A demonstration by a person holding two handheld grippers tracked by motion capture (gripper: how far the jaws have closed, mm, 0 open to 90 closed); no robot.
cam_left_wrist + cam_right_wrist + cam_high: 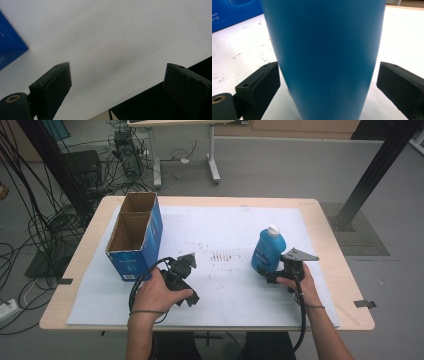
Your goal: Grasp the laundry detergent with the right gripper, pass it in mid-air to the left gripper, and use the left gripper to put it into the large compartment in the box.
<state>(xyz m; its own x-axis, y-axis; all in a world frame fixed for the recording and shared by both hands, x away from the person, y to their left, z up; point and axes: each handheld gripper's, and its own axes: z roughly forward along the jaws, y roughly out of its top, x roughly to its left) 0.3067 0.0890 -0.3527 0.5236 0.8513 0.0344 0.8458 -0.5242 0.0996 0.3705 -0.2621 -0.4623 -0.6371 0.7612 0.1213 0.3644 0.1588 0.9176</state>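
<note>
Right gripper [272,272] standing at blue bottle [268,251], jaws spread either side of its body, small gaps showing both sides, not clamping. Bottle standing upright on white mat [225,235], right of centre, white cap on top. Left gripper [187,299] hovering low over mat near front edge, jaws apart, holding nothing. Blue cardboard box [135,237] sitting open-topped at left

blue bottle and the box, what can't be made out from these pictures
- Blue bottle: right gripper view crops off its cap and base; label faces away.
- Bottle label in high view: too small to read.
- Cardboard box: its floor is hidden by its own walls in high view; left gripper view cuts off all but a corner.
</note>
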